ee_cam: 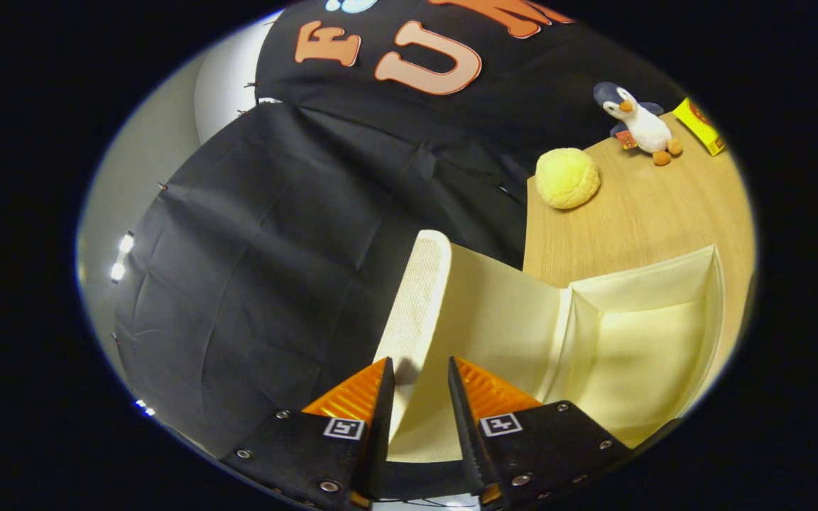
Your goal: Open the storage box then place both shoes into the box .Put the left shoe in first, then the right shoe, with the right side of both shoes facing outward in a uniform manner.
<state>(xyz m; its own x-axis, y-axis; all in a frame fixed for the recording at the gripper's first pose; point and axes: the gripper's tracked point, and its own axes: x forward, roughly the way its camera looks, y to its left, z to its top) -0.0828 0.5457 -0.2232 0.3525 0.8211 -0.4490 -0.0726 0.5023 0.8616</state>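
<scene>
The cream fabric storage box [664, 273] stands open on the wooden table [629, 227], and its inside is bare. Its lid [416, 298] is swung up on edge at the box's left side, showing the mesh outer rim and the smooth inner face. My gripper [420, 363] has the lid's near edge between its fingers. One finger lies against the mesh outer side and the other against the inner face. The box's cavity lies to the right of the fingers and just beyond them.
A round yellow plush [567, 177] sits on the table beyond the box. Farther back stand a toy penguin [640, 121] and a small yellow pack [699, 126]. The booth's black cloth wall hangs to the left of the lid and behind the table.
</scene>
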